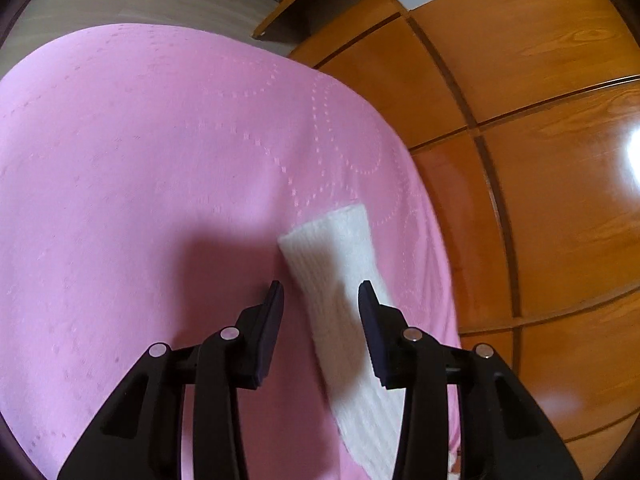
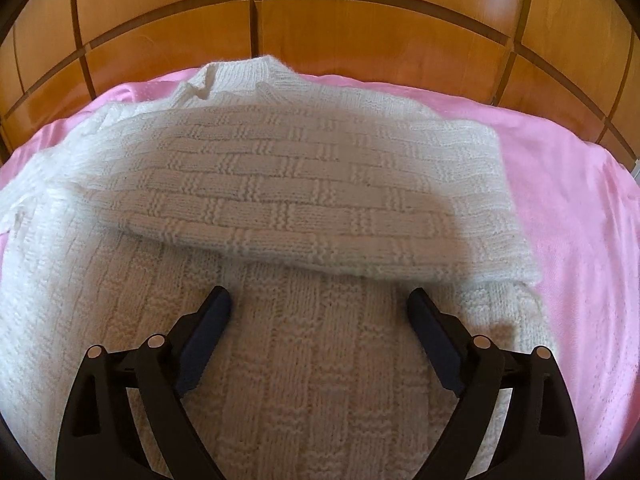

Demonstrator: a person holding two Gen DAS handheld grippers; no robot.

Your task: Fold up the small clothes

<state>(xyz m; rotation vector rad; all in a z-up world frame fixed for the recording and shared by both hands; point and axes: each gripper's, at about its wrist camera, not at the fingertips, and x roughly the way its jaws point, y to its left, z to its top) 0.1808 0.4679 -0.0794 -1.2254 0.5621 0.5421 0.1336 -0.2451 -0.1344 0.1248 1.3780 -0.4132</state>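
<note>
With one sleeve already folded across the white basket-weave knitted sweater (image 2: 280, 184), both black grippers — left (image 1: 321, 292), right (image 2: 320, 300) — hover spread; next, the white ribbed sleeve (image 1: 336, 264) on the pink bedspread (image 1: 140, 160) needs pinching.

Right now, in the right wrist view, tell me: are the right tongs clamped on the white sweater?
No: the right tongs stand open above the white sweater, pinching no knit.

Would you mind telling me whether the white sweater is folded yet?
Partly folded: one sleeve lies across the white sweater; the other remains spread.
</note>
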